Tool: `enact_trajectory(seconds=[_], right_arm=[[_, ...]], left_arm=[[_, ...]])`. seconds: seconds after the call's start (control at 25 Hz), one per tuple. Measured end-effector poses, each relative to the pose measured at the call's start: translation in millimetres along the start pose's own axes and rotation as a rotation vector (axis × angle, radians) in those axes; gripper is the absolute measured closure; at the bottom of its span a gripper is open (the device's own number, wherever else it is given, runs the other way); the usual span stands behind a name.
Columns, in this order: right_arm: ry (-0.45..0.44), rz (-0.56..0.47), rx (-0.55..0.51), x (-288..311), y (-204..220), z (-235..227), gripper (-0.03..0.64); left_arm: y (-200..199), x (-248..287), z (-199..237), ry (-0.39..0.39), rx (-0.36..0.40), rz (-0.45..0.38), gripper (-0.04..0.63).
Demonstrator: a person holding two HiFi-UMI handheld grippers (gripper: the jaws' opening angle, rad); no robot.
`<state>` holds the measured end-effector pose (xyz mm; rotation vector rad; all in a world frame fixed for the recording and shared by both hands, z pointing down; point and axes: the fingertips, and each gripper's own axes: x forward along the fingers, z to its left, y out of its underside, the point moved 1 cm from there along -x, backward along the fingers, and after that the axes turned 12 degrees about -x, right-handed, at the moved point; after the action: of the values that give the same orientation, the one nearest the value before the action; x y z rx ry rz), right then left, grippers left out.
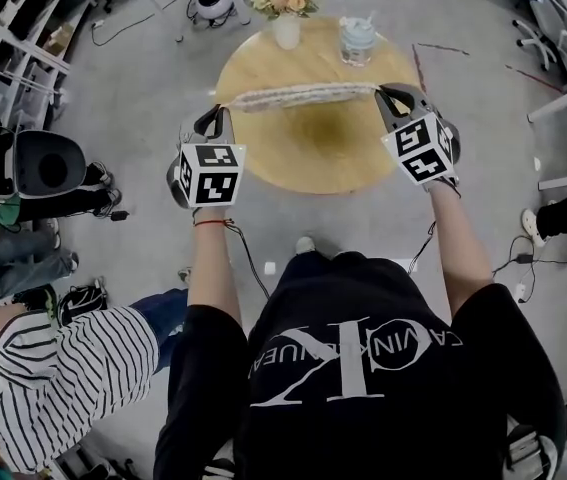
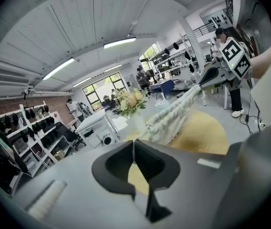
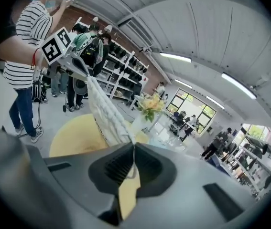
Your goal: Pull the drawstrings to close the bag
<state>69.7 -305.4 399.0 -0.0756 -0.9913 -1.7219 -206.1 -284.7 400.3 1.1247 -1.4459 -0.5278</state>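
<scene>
In the head view the left gripper (image 1: 219, 116) sits left of centre, over the near-left rim of the round wooden table (image 1: 313, 163). In its own view (image 2: 134, 143) the jaws are clenched together with no gap. The bag's end runs right up to their tips, so they look to be nipping a drawstring there, though the cord itself is too thin to pick out. From there the white woven bag (image 1: 303, 95) stretches across the middle of the frame as one long, narrow, gathered band. It hangs in the air above the tabletop, not resting on it, and sits nearer the camera than the vase of flowers (image 1: 285, 13) and the glass jar (image 1: 356, 40) at upper centre. Both gripper views show the same taut band (image 2: 173, 116) (image 3: 106, 113) leading away to the opposite gripper. At the right, the right gripper (image 1: 391, 92) holds the other end. Its jaws (image 3: 134, 147) are also pressed shut, and a fine drawstring (image 3: 135, 163) shows pinched in the seam between them. Judging by how flat and bunched the fabric is, the pull is largely done and the mouth looks drawn close to shut. No view shows the opening itself, so I cannot confirm full closure. What seems left is a last tightening, if any slack remains, then lowering the bag to the table and letting go.
</scene>
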Motion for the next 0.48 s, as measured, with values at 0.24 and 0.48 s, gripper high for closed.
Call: enact_trajectory(seconds=[0.24,0.48], right_arm=[[-0.015,0.002,-0.081,-6.3,1.2,1.6,0.595],[-0.014,0.033,-0.175,-8.4,3.4,3.8,0.597]], left_arm=[[-1.5,-6.3,-1.6,0.031,-0.007,-0.012,0.577],[1.2,-10.8,1.9,0.037,-0.01,-0.001,0.577]])
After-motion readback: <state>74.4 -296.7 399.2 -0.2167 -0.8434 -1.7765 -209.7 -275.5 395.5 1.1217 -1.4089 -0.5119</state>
